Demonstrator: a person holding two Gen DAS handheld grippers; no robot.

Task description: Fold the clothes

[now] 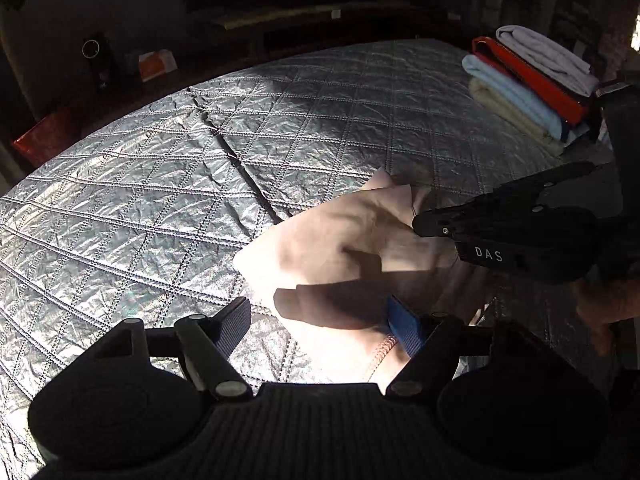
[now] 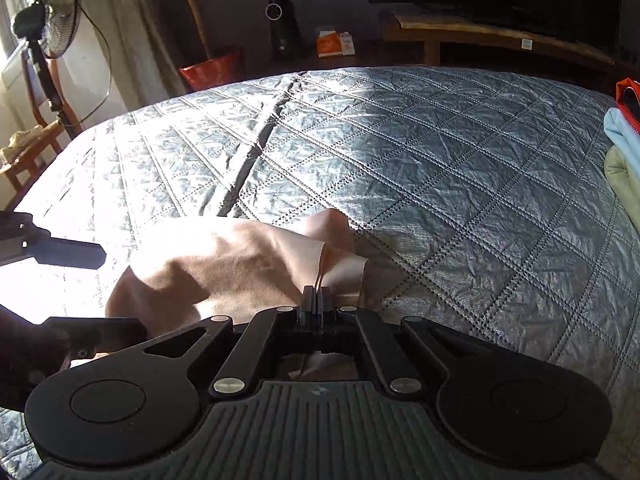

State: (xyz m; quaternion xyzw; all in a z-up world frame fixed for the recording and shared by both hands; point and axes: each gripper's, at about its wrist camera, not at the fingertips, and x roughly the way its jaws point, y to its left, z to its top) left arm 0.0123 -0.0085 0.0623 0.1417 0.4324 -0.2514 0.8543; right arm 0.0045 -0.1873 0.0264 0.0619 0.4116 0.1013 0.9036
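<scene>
Here the pale pink garment lies on the grey quilted bedspread, near the edge closest to the cameras. It is a soft, thin cloth of one plain colour, and it is crumpled, not flat: broad folds cross it, one corner stands up toward the middle of the bed, and a stitched hem shows at its near edge. Strong sunlight makes its left part almost white, while the shadows of the tools fall on the rest.

The right gripper is clenched on the garment; its two fingers are pressed together, and a thin edge of the cloth rises from between them. In the left wrist view the same gripper comes in from the right side and its tip touches the upper right part of the cloth.

The left gripper is released, with its jaws standing wide apart. One finger is over the bedspread and the other, with a blue pad, is over the garment; nothing is gripped between them.

A stack of folded clothes rests at the far right of the bed, well apart from the pink garment.
</scene>
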